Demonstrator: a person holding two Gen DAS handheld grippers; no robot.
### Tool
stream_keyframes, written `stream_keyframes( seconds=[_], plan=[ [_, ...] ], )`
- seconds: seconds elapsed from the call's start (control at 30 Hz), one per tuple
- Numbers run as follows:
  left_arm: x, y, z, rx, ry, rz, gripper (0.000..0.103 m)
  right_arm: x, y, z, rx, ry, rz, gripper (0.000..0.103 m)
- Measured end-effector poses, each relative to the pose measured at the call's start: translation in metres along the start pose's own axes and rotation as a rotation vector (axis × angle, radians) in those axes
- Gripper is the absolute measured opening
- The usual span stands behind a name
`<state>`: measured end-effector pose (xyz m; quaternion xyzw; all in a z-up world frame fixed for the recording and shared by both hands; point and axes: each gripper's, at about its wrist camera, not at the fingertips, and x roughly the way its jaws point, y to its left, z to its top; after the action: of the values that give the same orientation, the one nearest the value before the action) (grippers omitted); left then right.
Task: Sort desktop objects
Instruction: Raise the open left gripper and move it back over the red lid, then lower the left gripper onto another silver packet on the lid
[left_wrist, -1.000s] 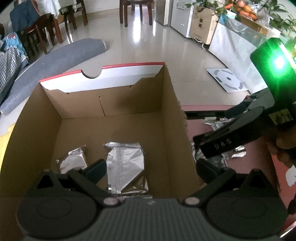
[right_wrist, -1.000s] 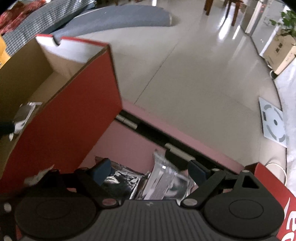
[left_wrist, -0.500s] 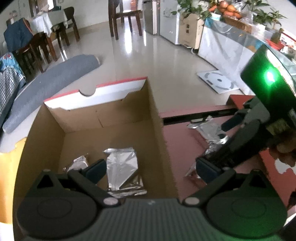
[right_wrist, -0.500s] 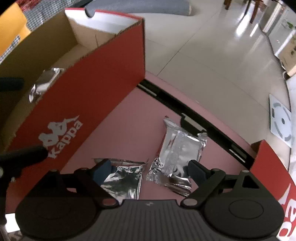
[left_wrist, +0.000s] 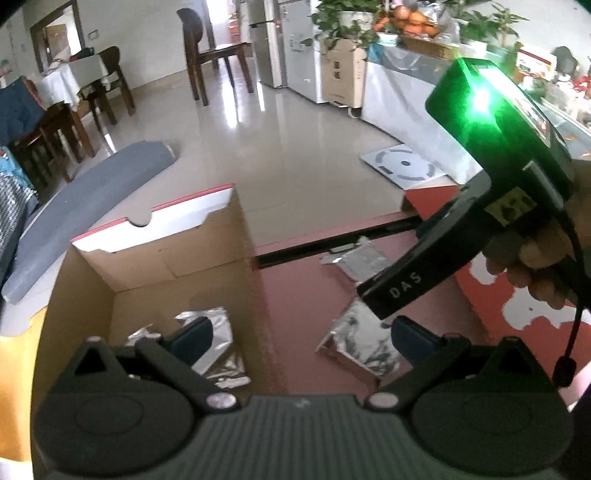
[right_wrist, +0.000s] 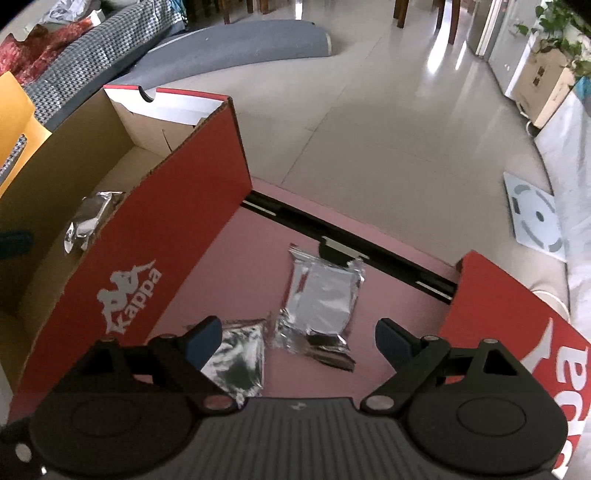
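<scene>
Item 1, cardboard box (right_wrist: 207, 206), red outside with a white logo: it stands at 9 o'clock on the pink table (right_wrist: 236, 266). From my left wrist view its near wall is cut off by my own gripper body. Two foil packets (left_wrist: 221, 332) lie on its floor, partly masked by my left finger; the right wrist view shows only one of them, over the rim.

Item 2, loose foil packets on the table: one upright packet (right_wrist: 325, 291) at 12 o'clock of my right gripper, and a second packet (right_wrist: 240, 354) at 10 o'clock, its near end hidden under my left finger pad. A red lid or second box (right_wrist: 517, 317) at 3 o'clock is cut off by the frame edge.

Item 3, left gripper (left_wrist: 299, 336): jaws wide apart, empty, tilted down, straddling the box's right wall.

Item 4, right gripper (right_wrist: 295, 339): jaws spread, nothing grasped, pointing steeply down above the loose packets. A hand (left_wrist: 532, 258) grips its handle.
</scene>
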<state>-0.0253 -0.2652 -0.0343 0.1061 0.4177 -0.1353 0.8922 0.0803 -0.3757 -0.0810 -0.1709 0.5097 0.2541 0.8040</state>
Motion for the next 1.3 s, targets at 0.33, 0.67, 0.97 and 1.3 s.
stream_keyframes(
  seconds=[0.33, 0.67, 0.97, 1.3],
  plan=[
    [0.01, -0.032, 0.002, 0.027, 0.022, -0.055, 0.103, -0.015, -0.015, -0.017, -0.04, -0.007, -0.065, 0.09],
    [0.035, -0.05, -0.011, -0.054, 0.116, -0.067, 0.103, -0.021, -0.035, -0.024, 0.008, 0.01, -0.063, 0.09],
    [0.058, -0.059, -0.015, -0.12, 0.16, 0.036, 0.103, -0.019, -0.051, -0.028, 0.064, 0.011, -0.081, 0.09],
    [0.062, -0.077, -0.001, -0.147, 0.155, 0.071, 0.103, -0.022, -0.067, -0.031, 0.118, -0.003, -0.075, 0.09]
  ],
)
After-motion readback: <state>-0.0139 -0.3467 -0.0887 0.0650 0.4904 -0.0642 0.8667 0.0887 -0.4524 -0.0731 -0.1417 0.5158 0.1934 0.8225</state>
